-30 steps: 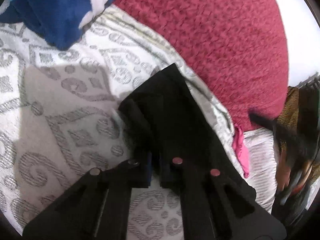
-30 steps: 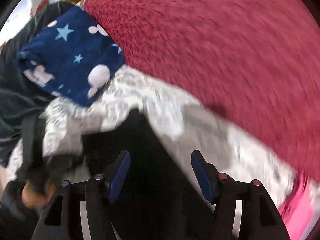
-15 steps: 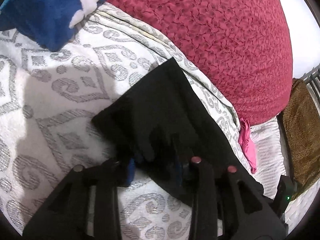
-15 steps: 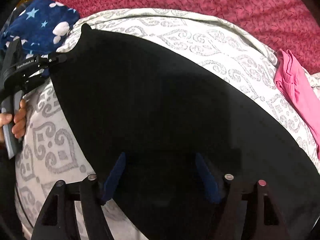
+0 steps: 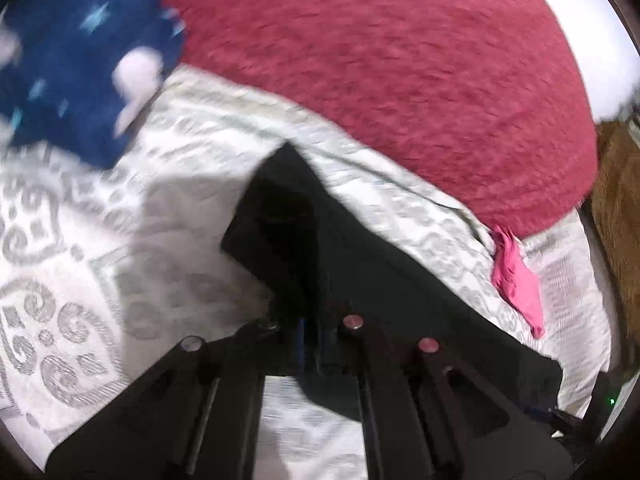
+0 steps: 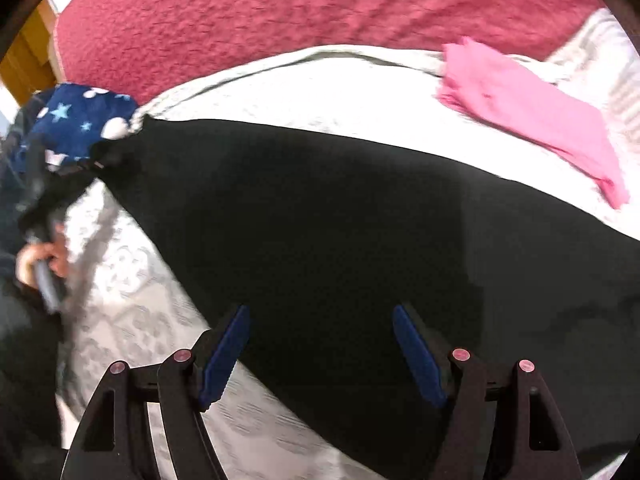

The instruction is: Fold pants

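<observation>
Black pants (image 6: 340, 216) lie stretched across the patterned white bedspread (image 6: 132, 280). In the left wrist view my left gripper (image 5: 310, 332) is shut on the near end of the black pants (image 5: 288, 232), which is lifted and bunched at the fingers. From the right wrist view that left gripper (image 6: 86, 166) shows at the far left end of the pants, with a hand (image 6: 38, 258) on its handle. My right gripper (image 6: 322, 354) hovers open over the wide middle of the pants, blue pads (image 6: 224, 354) apart, nothing pressed between them.
A large red textured blanket (image 5: 400, 80) runs along the far side of the bed. A navy star-print fleece (image 5: 72, 60) sits at the far left. A folded pink cloth (image 6: 532, 116) lies right of the pants. Brown fabric (image 5: 620, 216) hangs at the bed's right edge.
The left gripper opened briefly, shut again on the pants end and rose with it. The right gripper swept right along the pants, bringing the pink cloth into view, and stayed open.
</observation>
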Motion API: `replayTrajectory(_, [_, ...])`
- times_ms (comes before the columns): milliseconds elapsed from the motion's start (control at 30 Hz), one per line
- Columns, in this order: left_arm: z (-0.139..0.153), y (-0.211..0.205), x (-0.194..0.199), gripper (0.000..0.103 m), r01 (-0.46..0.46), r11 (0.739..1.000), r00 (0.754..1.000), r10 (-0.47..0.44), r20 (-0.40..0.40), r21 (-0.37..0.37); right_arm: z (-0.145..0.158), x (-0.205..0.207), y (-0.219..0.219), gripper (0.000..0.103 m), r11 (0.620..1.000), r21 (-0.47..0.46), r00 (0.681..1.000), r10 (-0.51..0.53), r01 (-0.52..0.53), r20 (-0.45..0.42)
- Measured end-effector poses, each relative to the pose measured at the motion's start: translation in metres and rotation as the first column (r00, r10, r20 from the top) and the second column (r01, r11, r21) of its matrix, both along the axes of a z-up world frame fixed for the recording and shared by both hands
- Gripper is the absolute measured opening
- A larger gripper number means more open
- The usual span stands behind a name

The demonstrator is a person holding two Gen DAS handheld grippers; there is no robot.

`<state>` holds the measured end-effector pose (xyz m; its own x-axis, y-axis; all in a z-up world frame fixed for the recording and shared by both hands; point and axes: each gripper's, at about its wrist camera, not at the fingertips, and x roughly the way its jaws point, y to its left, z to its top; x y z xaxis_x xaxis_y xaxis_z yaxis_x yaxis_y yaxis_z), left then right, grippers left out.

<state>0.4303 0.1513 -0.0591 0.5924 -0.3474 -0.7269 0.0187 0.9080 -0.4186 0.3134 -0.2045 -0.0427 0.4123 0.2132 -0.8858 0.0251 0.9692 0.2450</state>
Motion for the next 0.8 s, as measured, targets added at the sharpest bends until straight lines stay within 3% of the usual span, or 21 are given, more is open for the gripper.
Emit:
replayTrajectory(167, [0.040, -0.067, -0.008, 0.004, 0.146, 0.985, 0.986, -0.153, 0.070, 0.096, 0.009, -0.011, -0.020, 0.076, 0.998, -0.018, 0.998, -0.056, 0.056, 0.019])
replayTrajectory(367, [0.058, -0.135, -0.024, 0.005, 0.303, 0.944, 0.944, -0.316, 0.094, 0.130, 0.023, -0.028, -0.038, 0.076, 0.996, 0.006, 0.995, -0.089, 0.089, 0.055])
replayTrajectory(500, [0.058, -0.176, -0.041, 0.005, 0.417, 0.901, 0.900, -0.428, 0.083, 0.121, 0.027, -0.038, -0.047, 0.076, 0.993, 0.032, 0.991, -0.119, 0.117, 0.066])
replayTrajectory(667, [0.041, -0.216, -0.055, 0.005, 0.495, 0.863, 0.866, -0.500, 0.024, 0.096, 0.020, -0.042, -0.057, 0.076, 0.988, 0.088, 0.990, -0.134, 0.130, 0.042])
replayTrajectory(800, [0.022, -0.240, -0.068, 0.005, 0.540, 0.839, 0.842, -0.540, -0.024, 0.065, 0.013, -0.041, -0.067, 0.076, 0.965, 0.220, 0.989, -0.146, 0.140, 0.011])
